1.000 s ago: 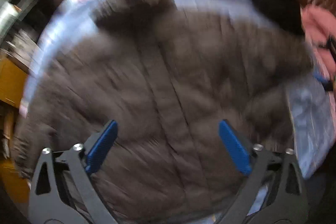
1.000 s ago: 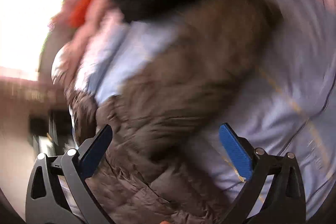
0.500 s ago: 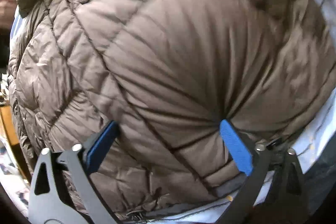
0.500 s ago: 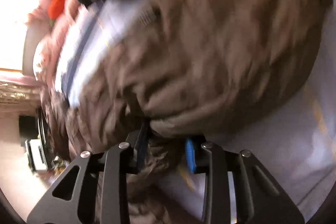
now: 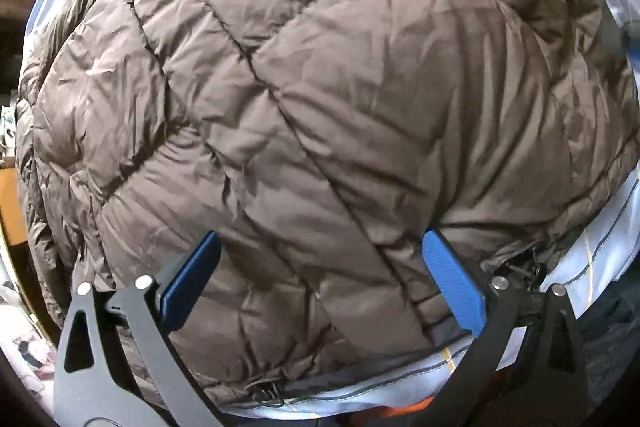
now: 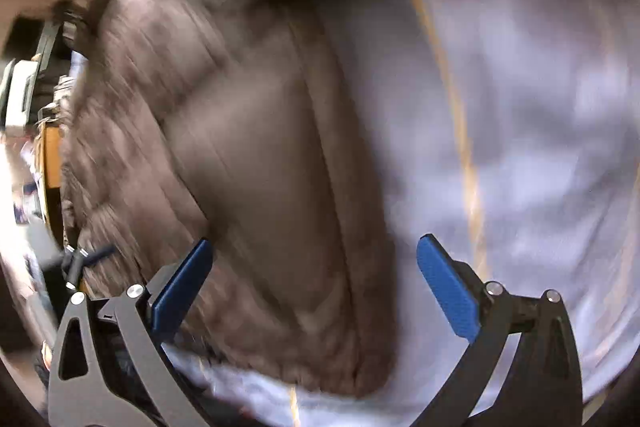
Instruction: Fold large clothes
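A brown quilted puffer jacket [image 5: 320,99] fills the left wrist view, lying on a pale blue sheet [image 5: 600,251]. My left gripper [image 5: 320,283] is open, its blue pads pressed against the jacket's lower part near the hem, not clamping it. In the blurred right wrist view the same jacket [image 6: 248,155] lies to the left and the pale blue sheet [image 6: 540,107] with a yellow stripe to the right. My right gripper [image 6: 316,287] is open and empty, just above the jacket's edge.
A drawcord with a toggle [image 5: 268,393] sits at the jacket's hem. Something orange [image 5: 420,407] shows under the sheet's near edge. Yellow-brown furniture [image 6: 50,163] and clutter stand beyond the jacket at the left.
My right gripper, shut on a fold of the jacket half a second ago, has opened and let it go. My left gripper stays open and has shifted slightly on the jacket.
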A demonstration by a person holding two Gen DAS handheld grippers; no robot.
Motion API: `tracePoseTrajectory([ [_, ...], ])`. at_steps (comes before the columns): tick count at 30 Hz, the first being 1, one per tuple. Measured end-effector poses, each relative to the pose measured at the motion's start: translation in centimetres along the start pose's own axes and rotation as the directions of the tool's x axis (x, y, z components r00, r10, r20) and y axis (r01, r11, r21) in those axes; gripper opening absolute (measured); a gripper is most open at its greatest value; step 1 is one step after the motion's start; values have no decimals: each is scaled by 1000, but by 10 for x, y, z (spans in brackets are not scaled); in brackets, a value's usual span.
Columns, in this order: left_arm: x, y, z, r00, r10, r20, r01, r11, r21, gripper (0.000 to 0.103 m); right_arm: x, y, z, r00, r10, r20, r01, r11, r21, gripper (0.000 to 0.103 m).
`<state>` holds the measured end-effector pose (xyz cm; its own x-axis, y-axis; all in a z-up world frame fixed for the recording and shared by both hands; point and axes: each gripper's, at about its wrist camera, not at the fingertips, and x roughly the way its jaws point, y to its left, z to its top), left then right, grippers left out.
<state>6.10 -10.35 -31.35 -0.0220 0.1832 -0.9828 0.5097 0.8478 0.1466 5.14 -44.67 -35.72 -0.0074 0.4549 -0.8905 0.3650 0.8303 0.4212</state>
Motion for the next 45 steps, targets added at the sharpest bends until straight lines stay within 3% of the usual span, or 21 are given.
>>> tracePoseTrajectory([
  [3, 8, -30, -16, 998, 65, -20, -64, 996, 57, 101, 10, -3, -31, 999, 18, 47, -17, 1000, -13, 69],
  [4, 10, -35, -20, 996, 80, -33, -77, 995, 71, 101, 8, -2, -32, 996, 76, 38, -77, 997, 4, 38],
  [6, 14, -45, -29, 993, 104, -57, -99, 991, 88, 101, 3, -15, -40, 976, 217, 12, -216, 969, 118, 24],
  [12, 25, -51, -60, 988, 105, -114, -93, 990, 105, 101, 25, 1, -71, 970, 205, -129, -199, 978, 60, 27],
  [14, 18, -52, -62, 990, 87, -109, -75, 991, 111, 101, 9, -3, -59, 996, 85, -37, -83, 995, 47, 41],
  [16, -3, -42, -46, 994, 88, -58, -83, 993, 87, 101, -29, -21, -37, 990, 31, 136, -48, 991, 122, 63],
  [17, -16, -37, -40, 995, 96, -19, -94, 993, 75, 101, -52, -30, -25, 973, 24, 229, -65, 982, 176, 81],
  [18, -32, -35, -36, 993, 116, 38, -118, 991, 61, 101, -67, -36, -18, 957, 26, 288, -90, 973, 211, 85],
  [22, -60, -34, -21, 984, 137, 114, -140, 990, 17, 101, -130, -83, 60, 855, 124, 503, -313, 897, 312, 86],
  [24, -51, -41, -14, 992, 101, 80, -102, 995, 12, 101, -143, -108, 95, 828, 63, 557, -279, 908, 313, 86],
  [25, -45, -44, -12, 995, 82, 50, -83, 997, 13, 101, -140, -122, 103, 829, 47, 558, -276, 902, 333, 86],
  [27, -30, -52, -8, 998, 60, -3, -60, 998, 25, 101, -117, -159, 115, 844, 80, 530, -358, 820, 446, 86],
  [28, -26, -54, -9, 998, 62, -19, -61, 998, 30, 101, -96, -180, 117, 837, 150, 526, -461, 710, 531, 85],
  [30, -23, -57, -7, 998, 53, -40, -52, 998, 30, 101, -97, -188, 119, 825, 127, 551, -473, 690, 549, 85],
  [31, -25, -56, -5, 998, 35, -47, -34, 999, 19, 101, -108, -182, 125, 822, 68, 566, -421, 741, 523, 71],
  [33, -24, -49, 3, 999, 3, -53, -3, 1000, -11, 101, -131, -167, 135, 771, 31, 636, -374, 830, 413, 15],
  [36, -43, -37, 6, 1000, -3, -19, 2, 998, -59, 101, -157, -154, 134, 673, 55, 737, -427, 843, 327, 8],
  [38, -58, -21, 8, 999, 29, 16, -27, 996, -87, 101, -186, -117, 129, 598, 77, 797, -398, 892, 212, 8],
  [41, -92, 13, 6, 991, 85, 103, -63, 978, -199, 101, -216, -38, 115, 507, 297, 809, -413, 908, -75, 8],
  [43, -116, 35, 3, 985, 89, 149, -44, 958, -282, 101, -218, 36, 100, 478, 473, 740, -430, 861, -272, 8],
  [45, -142, 64, 2, 977, 86, 193, -8, 927, -374, 101, -209, 105, 76, 502, 580, 641, -384, 814, -436, 8],
])
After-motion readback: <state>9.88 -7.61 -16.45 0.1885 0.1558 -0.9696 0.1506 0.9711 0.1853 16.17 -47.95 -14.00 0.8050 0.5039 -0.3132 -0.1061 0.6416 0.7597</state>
